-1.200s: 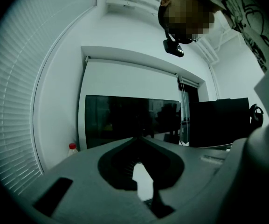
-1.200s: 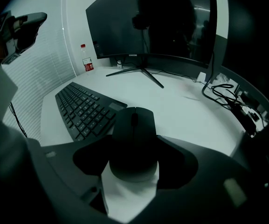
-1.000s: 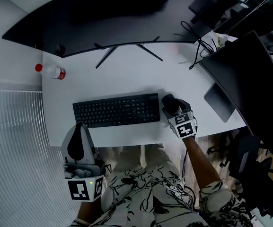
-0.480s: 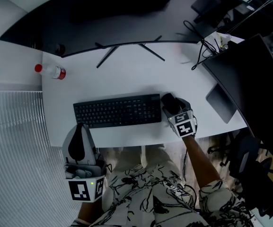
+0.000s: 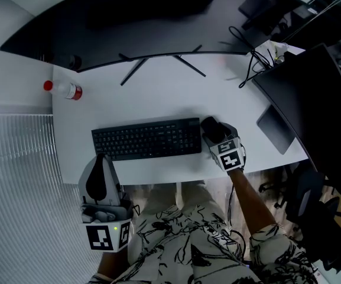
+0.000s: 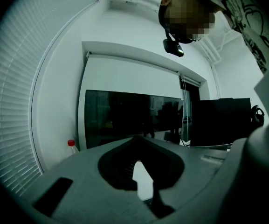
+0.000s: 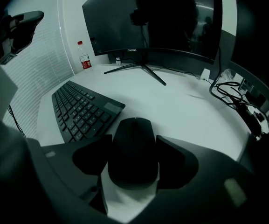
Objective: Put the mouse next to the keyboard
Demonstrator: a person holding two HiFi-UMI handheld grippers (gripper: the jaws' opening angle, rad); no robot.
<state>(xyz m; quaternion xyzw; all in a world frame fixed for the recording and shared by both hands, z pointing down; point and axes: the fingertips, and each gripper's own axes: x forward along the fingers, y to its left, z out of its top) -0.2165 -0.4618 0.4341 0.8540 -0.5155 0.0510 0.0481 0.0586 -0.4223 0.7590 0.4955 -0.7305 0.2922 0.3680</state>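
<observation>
where the black mouse [image 7: 134,146] lies flat on the white desk [image 5: 158,93], it is clamped on both sides by the jaws of the right gripper [image 5: 212,129], whose pads are pressed against its flanks. the mouse is found just beside the right end of the black keyboard [image 5: 146,138], near the desk's near edge, with a narrow strip of desk seen between the two. the keyboard is laid roughly parallel to that near edge.

farther back, a wide curved monitor [image 5: 129,16] is carried on a stand with splayed legs [image 5: 158,64]. a small bottle with a red cap [image 5: 64,89] is laid on its side at the far left corner of the desk. a tangle of dark cables [image 5: 256,55] is seen at the far right, and a second dark monitor [image 5: 312,99] is set along the right edge.

the left gripper [image 5: 101,161] is held off the desk at its near left corner, well apart from the keyboard; its jaws are drawn together at the tips with nothing between them. slatted blinds [image 5: 16,188] are seen at the left.
</observation>
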